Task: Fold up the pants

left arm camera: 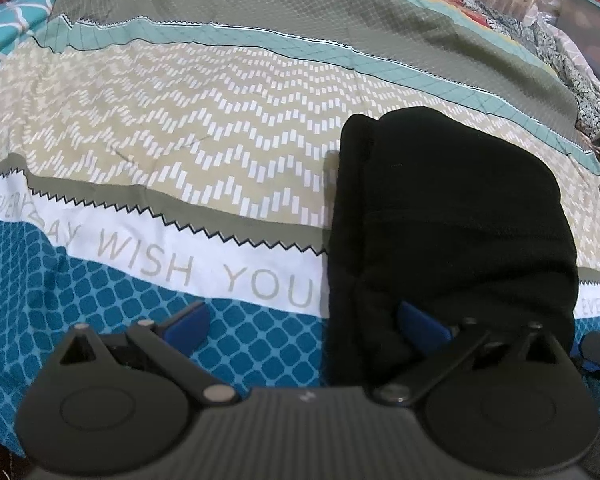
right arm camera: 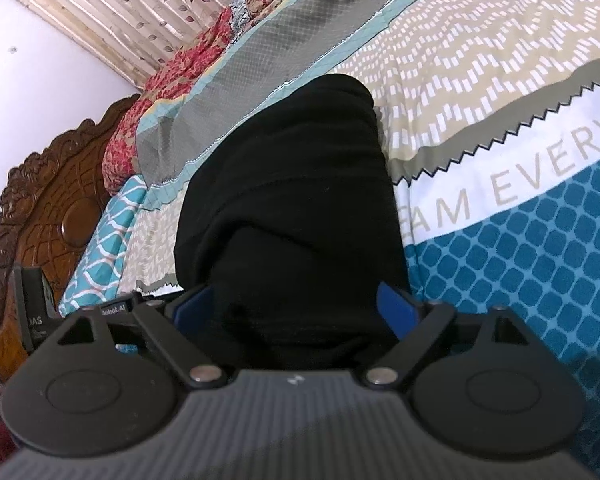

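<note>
The black pants (left arm camera: 448, 216) lie folded into a compact bundle on the patterned bedspread (left arm camera: 180, 128). My left gripper (left arm camera: 304, 320) is open, its blue right pad (left arm camera: 420, 322) resting on the near edge of the bundle and its left pad (left arm camera: 188, 320) over bare bedspread. In the right wrist view the pants (right arm camera: 296, 184) fill the middle. My right gripper (right arm camera: 296, 308) is open, its blue pads (right arm camera: 396, 308) on either side of the bundle's near end. Whether the pads press the cloth I cannot tell.
The bedspread (right arm camera: 520, 240) has teal, white and beige bands with printed letters. A carved wooden headboard (right arm camera: 48, 208) and a red floral pillow (right arm camera: 152, 112) lie at the left. A curtain (right arm camera: 120, 4) hangs behind. Crumpled cloth (left arm camera: 580, 80) sits at the bed's far right.
</note>
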The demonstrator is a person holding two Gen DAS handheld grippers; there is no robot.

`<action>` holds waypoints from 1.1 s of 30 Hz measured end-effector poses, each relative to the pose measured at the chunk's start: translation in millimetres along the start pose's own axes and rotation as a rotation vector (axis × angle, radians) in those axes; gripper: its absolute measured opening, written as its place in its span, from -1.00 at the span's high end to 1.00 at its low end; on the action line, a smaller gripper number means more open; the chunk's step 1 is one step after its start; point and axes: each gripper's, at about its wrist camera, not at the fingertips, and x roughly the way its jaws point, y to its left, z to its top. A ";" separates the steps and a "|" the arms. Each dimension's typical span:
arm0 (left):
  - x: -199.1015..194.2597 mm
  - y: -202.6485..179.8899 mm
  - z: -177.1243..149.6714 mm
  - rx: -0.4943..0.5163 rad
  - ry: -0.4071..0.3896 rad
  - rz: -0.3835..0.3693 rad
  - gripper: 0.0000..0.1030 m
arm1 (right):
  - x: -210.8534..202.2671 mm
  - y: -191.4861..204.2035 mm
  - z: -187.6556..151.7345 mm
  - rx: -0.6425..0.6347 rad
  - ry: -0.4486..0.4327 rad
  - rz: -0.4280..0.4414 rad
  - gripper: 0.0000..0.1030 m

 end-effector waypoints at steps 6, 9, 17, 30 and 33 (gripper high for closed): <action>0.8 2.3 -0.8 -0.018 0.001 -0.018 -1.00 | 3.3 5.8 -1.9 -0.054 0.010 -0.024 -0.78; 1.0 2.6 -0.8 -0.021 -0.002 -0.023 -1.00 | 5.9 11.3 -4.1 -0.095 0.014 -0.045 -0.78; -6.1 13.3 4.4 -0.063 -0.005 -0.082 -1.00 | 10.6 31.8 -13.9 -0.229 0.016 -0.122 -0.78; 21.2 22.1 13.2 -0.204 0.124 -0.359 -1.00 | -19.4 -9.8 15.2 -0.057 -0.164 -0.096 -0.65; 32.3 4.3 6.6 -0.178 0.148 -0.392 -0.98 | 7.1 -11.6 15.7 -0.052 -0.097 -0.103 -0.39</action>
